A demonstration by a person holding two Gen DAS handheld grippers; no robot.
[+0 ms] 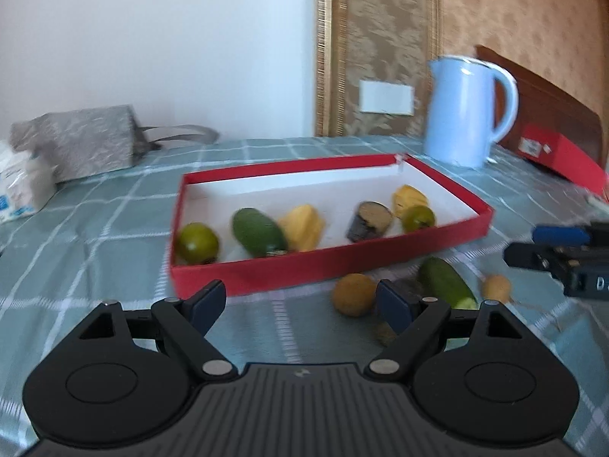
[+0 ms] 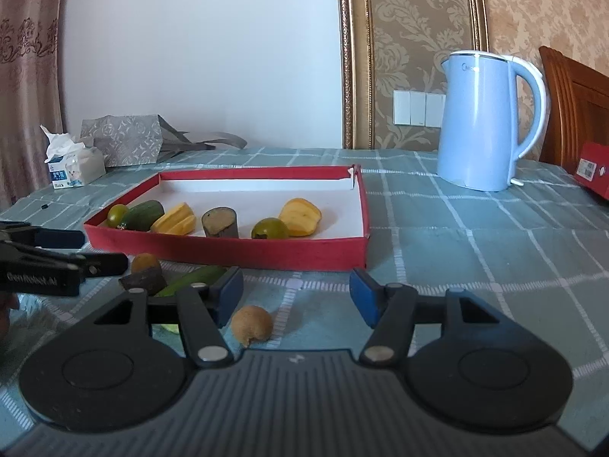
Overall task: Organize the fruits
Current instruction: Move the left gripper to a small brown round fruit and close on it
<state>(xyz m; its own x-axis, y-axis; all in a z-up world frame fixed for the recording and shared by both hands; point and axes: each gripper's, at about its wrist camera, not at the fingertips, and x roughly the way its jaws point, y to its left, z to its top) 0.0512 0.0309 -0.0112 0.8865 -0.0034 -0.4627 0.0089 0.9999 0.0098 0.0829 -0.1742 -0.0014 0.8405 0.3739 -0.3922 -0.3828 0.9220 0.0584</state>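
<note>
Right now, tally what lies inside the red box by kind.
Round green fruits: 2
Cucumber: 1
Yellow fruit pieces: 2
Dark stub: 1
Total in the red box: 6

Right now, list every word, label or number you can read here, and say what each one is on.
"GrenRobot.AI", roughly: side of the left claw.
"D": right claw; the rest is cut off.
Kettle logo: too faint.
Tissue pack print: too small.
Red box sticker: too small.
</note>
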